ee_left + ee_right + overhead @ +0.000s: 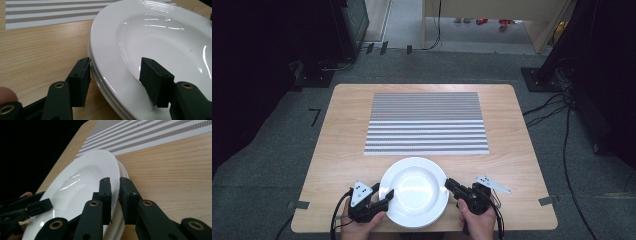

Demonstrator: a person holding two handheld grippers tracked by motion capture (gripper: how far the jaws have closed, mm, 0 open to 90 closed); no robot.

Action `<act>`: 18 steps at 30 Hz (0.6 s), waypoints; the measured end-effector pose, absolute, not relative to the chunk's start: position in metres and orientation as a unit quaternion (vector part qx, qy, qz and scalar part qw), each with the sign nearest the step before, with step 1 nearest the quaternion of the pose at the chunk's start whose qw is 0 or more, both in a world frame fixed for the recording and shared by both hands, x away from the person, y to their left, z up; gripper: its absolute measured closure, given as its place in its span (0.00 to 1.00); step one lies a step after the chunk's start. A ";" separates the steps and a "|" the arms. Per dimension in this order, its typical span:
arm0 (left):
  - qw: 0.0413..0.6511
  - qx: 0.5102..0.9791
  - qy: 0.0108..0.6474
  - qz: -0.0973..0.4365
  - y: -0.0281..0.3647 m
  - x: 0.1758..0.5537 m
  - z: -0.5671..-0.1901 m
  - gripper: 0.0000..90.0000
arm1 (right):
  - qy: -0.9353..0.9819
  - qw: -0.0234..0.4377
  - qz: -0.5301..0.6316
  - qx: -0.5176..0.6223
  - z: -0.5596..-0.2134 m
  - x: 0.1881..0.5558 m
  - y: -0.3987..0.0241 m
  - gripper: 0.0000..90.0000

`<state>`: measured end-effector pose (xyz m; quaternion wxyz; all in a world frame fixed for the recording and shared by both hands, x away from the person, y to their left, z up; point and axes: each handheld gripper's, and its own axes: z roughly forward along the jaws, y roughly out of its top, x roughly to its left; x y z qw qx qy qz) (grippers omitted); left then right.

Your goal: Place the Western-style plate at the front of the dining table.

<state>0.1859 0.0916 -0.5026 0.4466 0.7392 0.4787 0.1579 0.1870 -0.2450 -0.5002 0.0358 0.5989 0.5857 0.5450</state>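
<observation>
left gripper (115,80): jaws straddle rim of plate stack (150,32); striped mat (50,11) beyond

In the high view my forearms are cut off by the bottom edge, and my hands hide the rear of my left gripper (371,200) and right gripper (467,192). The near rim of the top plate (414,192) lies partly under their jaws. How many plates sit in the stack I cannot tell; only edges of lower ones peek out in the gripper views. In the left gripper view the plate runs off the right and bottom edges, and the striped placemat (50,11) is cropped at the top. In the right gripper view, the left side beyond the tabletop (175,170) is black and unreadable.
</observation>
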 end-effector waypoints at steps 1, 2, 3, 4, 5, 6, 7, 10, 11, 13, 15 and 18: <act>0.449 0.737 0.480 0.155 0.092 0.186 -0.502 0.47 | 0.591 0.034 0.540 0.598 -0.500 0.188 -0.244 0.85; 0.449 0.737 0.480 0.155 0.092 0.186 -0.502 0.47 | 0.592 0.031 0.539 0.599 -0.502 0.189 -0.244 0.84; 0.447 0.738 0.480 0.156 0.092 0.186 -0.502 0.47 | 0.584 0.023 0.546 0.600 -0.504 0.189 -0.244 0.84; 0.447 0.738 0.481 0.156 0.092 0.186 -0.503 0.47 | 0.581 0.018 0.549 0.601 -0.504 0.190 -0.245 0.84; 0.447 0.738 0.481 0.156 0.092 0.186 -0.503 0.47 | 0.581 0.017 0.549 0.601 -0.504 0.190 -0.245 0.84; 0.447 0.738 0.481 0.156 0.092 0.186 -0.503 0.47 | 0.581 0.017 0.549 0.601 -0.504 0.190 -0.245 0.84; 0.447 0.738 0.481 0.157 0.092 0.186 -0.503 0.47 | 0.582 0.016 0.549 0.600 -0.504 0.190 -0.244 0.84; 0.447 0.738 0.480 0.158 0.091 0.186 -0.503 0.48 | 0.581 0.011 0.550 0.600 -0.504 0.189 -0.246 0.85; 0.448 0.738 0.481 0.157 0.092 0.186 -0.503 0.48 | 0.581 0.011 0.551 0.599 -0.504 0.189 -0.246 0.85; 0.448 0.738 0.481 0.157 0.091 0.186 -0.503 0.48 | 0.582 0.015 0.552 0.597 -0.503 0.189 -0.245 0.85; 0.447 0.738 0.480 0.157 0.092 0.186 -0.503 0.47 | 0.582 0.017 0.553 0.596 -0.503 0.189 -0.245 0.85; 0.447 0.738 0.481 0.157 0.092 0.186 -0.503 0.48 | 0.583 0.018 0.553 0.595 -0.503 0.189 -0.245 0.85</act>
